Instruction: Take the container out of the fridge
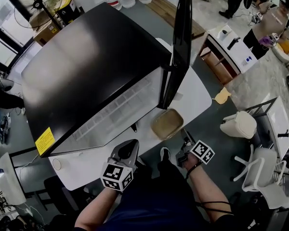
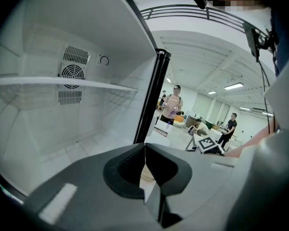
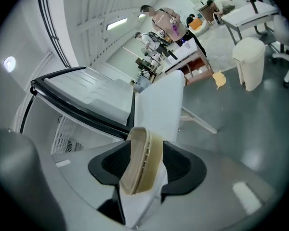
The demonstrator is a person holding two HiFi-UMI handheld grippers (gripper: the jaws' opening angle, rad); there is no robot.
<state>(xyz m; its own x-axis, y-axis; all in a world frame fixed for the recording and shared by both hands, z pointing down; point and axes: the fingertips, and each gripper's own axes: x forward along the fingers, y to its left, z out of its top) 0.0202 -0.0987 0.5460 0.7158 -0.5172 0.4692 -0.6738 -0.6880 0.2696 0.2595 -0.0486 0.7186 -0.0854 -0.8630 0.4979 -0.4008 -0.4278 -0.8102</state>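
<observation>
Tan container [image 1: 166, 124] flat, broad face up

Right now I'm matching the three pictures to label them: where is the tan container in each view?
Head view: container lower centre, on the table by the open fridge door's foot.
Left gripper view: not clearly visible; at most a pale sliver behind the shut left claw.
Right gripper view: low centre, between the right claw's jaws.
Shared landmark: the black-edged fridge door.
</observation>
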